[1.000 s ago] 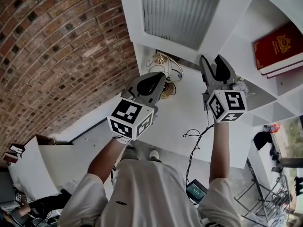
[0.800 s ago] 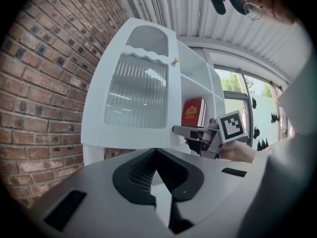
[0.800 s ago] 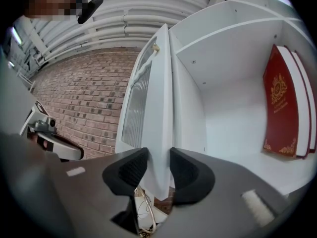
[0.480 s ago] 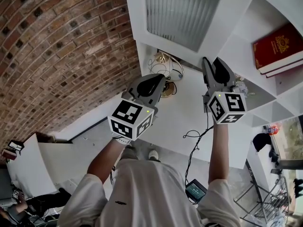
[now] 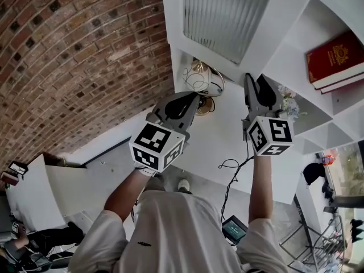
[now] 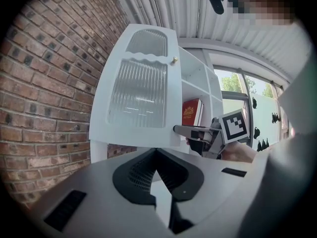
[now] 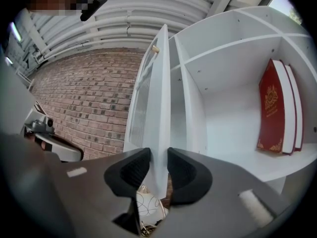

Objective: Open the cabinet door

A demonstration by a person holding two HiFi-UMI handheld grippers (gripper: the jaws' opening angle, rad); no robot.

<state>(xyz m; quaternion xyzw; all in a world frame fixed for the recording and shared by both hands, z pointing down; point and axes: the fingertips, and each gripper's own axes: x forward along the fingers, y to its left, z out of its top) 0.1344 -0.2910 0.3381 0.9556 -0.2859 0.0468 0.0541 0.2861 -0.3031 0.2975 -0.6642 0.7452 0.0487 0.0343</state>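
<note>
Door edge first: in the head view the cabinet door (image 5: 227, 16), white with a ribbed glass panel, hangs ajar to the left of the red book (image 5: 335, 58). Its long free edge runs up from the right gripper (image 5: 251, 78).

In the left gripper view, the left gripper (image 6: 156, 151) is pinched together on nothing, farther from the book.

In the right gripper view, the jaws have just been closing and now clamp the door's lower free edge, so the right hand looks the one to swing it.
</note>
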